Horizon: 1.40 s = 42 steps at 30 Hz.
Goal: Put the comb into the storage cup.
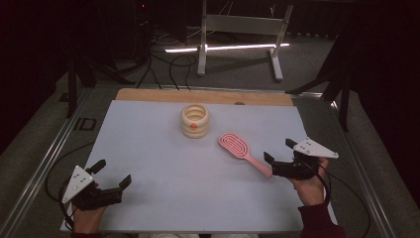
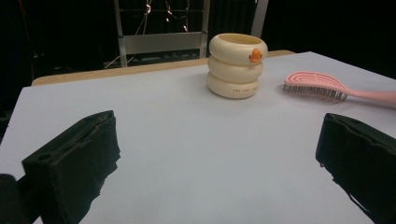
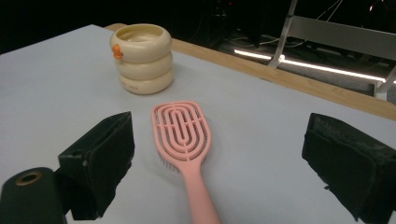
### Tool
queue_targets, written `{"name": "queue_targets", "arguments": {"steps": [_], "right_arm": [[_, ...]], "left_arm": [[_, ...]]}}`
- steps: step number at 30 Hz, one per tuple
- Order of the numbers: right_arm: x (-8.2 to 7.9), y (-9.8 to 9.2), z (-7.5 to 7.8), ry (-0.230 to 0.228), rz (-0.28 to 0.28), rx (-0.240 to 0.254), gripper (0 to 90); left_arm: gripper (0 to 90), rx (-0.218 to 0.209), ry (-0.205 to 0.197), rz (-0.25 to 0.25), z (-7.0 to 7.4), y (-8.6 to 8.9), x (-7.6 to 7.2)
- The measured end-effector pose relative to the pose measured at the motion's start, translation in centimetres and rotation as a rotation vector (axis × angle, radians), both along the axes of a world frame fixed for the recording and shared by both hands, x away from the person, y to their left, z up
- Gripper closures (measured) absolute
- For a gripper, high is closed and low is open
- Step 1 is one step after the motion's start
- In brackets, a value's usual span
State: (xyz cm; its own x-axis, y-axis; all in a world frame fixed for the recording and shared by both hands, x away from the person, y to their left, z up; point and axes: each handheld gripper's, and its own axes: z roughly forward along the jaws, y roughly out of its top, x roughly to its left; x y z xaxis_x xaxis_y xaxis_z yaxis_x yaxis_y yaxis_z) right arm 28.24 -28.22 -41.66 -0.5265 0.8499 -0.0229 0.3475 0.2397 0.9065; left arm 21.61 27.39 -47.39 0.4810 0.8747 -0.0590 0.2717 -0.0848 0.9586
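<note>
Right gripper lined up on the pink hairbrush's handle

The hairbrush [image 1: 242,151] lies bristles-down toward the counter's right edge, its handle end between the jaws of the right gripper [image 1: 278,151], which stand wide apart and grip nothing. Closing on that thin, low handle could pinch it off-centre, so the brush may swivel or slip. The left gripper [image 1: 112,174], near the front-left corner, is also wide open and empty; the cream ringed cup [image 1: 195,120] stands toward the back edge.
</note>
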Motion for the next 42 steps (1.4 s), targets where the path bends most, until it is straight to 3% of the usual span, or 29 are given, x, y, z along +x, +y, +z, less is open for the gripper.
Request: {"name": "queue_targets", "arguments": {"steps": [23, 32, 42], "right_arm": [[3.2, 2.0, 0.1, 0.101, 0.080, -0.140, 8.8], [4.0, 3.0, 0.1, 0.118, 0.096, -0.190, 8.7], [5.0, 3.5, -0.8, 0.172, 0.096, -0.225, 8.7]], "left_arm": [[0.3, 0.001, 0.008, -0.001, -0.2, 0.0, 0.1], [0.3, 0.003, 0.013, -0.003, -0.1, 0.0, 0.1], [0.3, 0.007, 0.014, -0.002, -0.1, 0.0, 0.1]]}}
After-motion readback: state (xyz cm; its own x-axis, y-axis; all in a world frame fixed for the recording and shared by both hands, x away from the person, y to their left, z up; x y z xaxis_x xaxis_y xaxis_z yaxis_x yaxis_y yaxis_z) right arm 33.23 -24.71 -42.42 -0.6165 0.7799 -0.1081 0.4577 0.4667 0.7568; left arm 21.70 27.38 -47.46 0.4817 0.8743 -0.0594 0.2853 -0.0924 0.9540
